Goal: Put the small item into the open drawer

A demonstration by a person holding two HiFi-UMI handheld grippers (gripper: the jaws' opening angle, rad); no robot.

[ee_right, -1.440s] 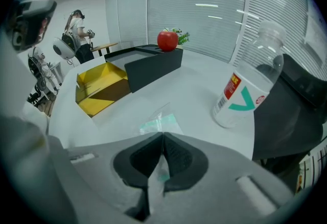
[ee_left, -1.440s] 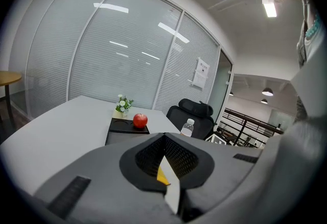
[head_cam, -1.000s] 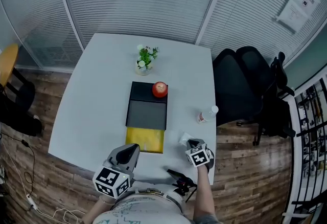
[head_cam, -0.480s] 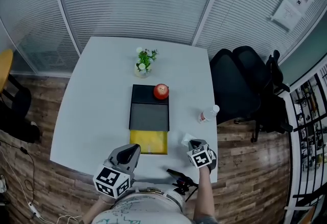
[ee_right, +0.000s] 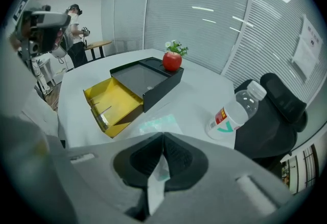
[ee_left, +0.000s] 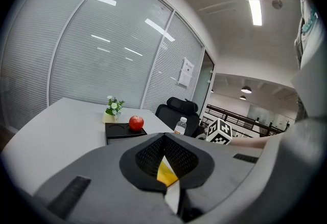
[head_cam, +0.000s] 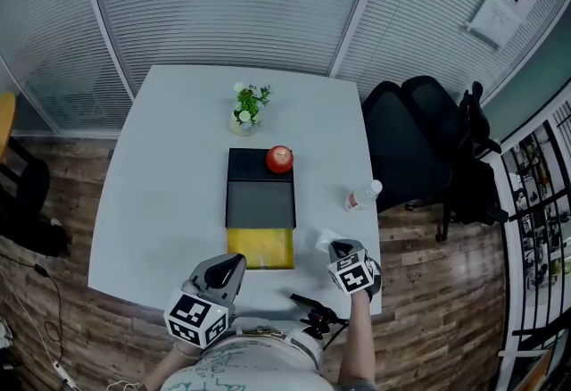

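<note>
The small item is a thin white and pale green packet [ee_right: 157, 124]. My right gripper [ee_right: 158, 166] is shut on it, and its far end sticks out past the fingertips. In the head view this gripper [head_cam: 337, 248] hangs over the table's near right corner, right of the open yellow drawer [head_cam: 260, 248]. The drawer is pulled out toward me from a flat black box [head_cam: 260, 193] with a red apple [head_cam: 279, 158] on top. My left gripper [head_cam: 234, 262] sits at the near edge just left of the drawer, its jaws together with nothing in them.
A small pot of flowers [head_cam: 246, 105] stands behind the box. A plastic water bottle [head_cam: 363, 195] lies near the table's right edge. A black office chair [head_cam: 419, 139] stands to the right of the table [head_cam: 169, 166]. Blinds cover the glass wall behind.
My right gripper has lifted slightly with the packet still in its jaws. The left gripper has stayed where it was.
</note>
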